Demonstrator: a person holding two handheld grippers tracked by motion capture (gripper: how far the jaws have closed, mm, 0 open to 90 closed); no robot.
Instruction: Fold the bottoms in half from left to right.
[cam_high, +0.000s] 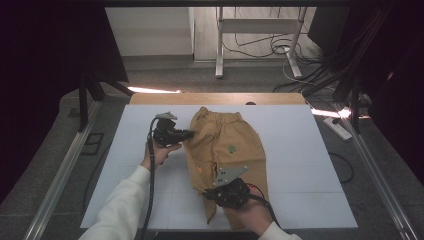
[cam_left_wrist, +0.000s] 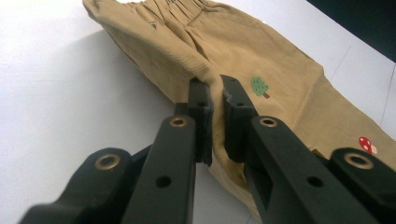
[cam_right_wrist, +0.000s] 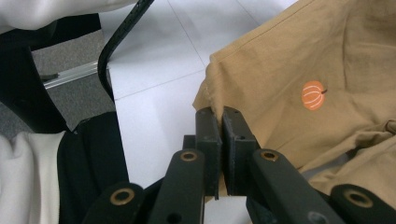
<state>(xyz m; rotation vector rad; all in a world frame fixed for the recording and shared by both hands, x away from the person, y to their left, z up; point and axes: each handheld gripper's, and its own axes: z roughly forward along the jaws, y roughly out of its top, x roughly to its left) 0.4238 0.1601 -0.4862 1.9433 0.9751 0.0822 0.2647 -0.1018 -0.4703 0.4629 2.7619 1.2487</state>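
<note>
Both claws were clamped on the tan corduroy child's trousers, which lay flat on the white table board with the elastic waistband at the far end and the leg hems toward me, so the long axis ran away from me along the table's depth. My left gripper pointed sideways toward the right and had its jaws pinched on the left side edge of the trousers, up near the hip just below the waistband; in the left gripper view the cloth ran out ahead of the jaws, with the small green tree print just past the tips. My right gripper sat at the near end, jaws closed on the hem corner of the left leg, with the orange pumpkin print just ahead and to the side in the right gripper view. So both grips sat on the same long edge, one far, one near. My judgement: any fold would turn on that edge, carried across the long axis toward the right leg, and the two hands would need to move together to keep the edge taut.
</note>
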